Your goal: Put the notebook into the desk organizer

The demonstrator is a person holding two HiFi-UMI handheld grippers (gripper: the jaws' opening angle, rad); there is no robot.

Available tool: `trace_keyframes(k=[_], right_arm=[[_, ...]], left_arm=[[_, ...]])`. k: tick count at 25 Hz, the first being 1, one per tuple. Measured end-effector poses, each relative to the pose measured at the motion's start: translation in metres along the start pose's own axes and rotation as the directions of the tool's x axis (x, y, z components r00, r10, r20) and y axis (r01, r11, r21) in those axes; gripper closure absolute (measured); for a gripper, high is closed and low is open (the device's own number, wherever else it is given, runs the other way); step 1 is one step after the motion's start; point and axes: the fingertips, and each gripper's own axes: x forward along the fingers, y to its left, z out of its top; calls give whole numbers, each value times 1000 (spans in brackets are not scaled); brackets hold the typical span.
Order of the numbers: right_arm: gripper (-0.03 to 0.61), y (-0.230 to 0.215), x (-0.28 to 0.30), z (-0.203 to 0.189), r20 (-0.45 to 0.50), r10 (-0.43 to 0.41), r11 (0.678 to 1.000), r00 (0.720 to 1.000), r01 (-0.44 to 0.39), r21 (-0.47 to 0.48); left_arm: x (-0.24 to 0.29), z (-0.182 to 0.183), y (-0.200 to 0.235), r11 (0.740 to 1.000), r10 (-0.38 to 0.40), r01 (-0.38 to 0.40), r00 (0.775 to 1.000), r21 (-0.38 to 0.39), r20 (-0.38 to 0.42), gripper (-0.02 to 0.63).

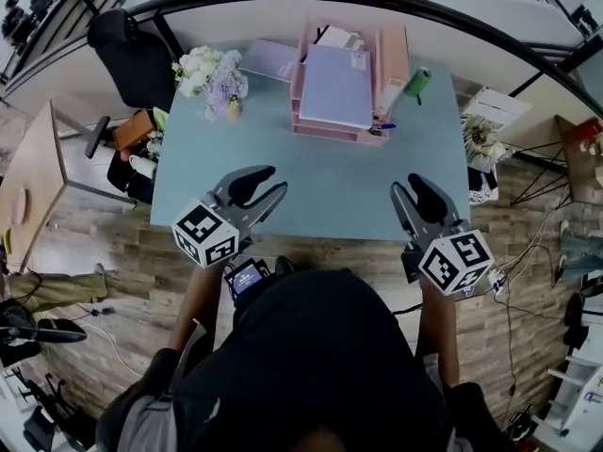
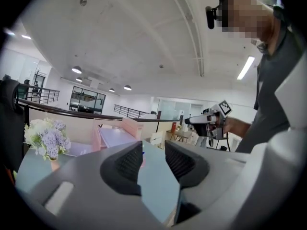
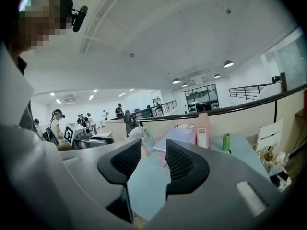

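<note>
Head view: lavender notebook (image 1: pixel 335 86) flat atop pink desk organizer (image 1: pixel 394 55).

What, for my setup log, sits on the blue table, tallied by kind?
Flower bouquet: 1
Pink desk organizer: 1
Lavender notebooks: 2
Green can: 1
Total: 5

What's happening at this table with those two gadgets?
A person stands at the near edge of the table, holding a left gripper and a right gripper, both open and empty. Neither touches anything. Across the table, a notebook lies on top of the pink organizer, with flowers to its left.
</note>
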Motion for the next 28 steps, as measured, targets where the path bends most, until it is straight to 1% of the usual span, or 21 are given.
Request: trace_keyframes(k=[8, 14, 18, 22, 25, 28], right_arm=[[417, 29, 26, -3, -8, -39, 999, 999, 39, -5], [417, 42, 45, -8, -52, -29, 999, 998, 30, 11], [417, 29, 62, -6, -61, -17, 999, 998, 19, 38], [417, 10, 88, -9, -64, 20, 997, 998, -15, 78], [417, -3, 106, -8, -76, 46, 993, 996, -37, 111], [417, -20, 125, -10, -86, 64, 989, 994, -52, 137]], left_arm=[[-16, -6, 34, 999, -49, 50, 999, -23, 19, 459], [-24, -14, 56, 995, -50, 53, 998, -80, 39, 458], [-17, -17, 68, 993, -34, 39, 998, -111, 43, 459], [-6, -19, 85, 992, 0, 4, 1000, -124, 28, 459], [2, -15, 94, 988, 24, -19, 999, -152, 29, 459], [12, -14, 104, 987, 43, -40, 999, -158, 15, 459]])
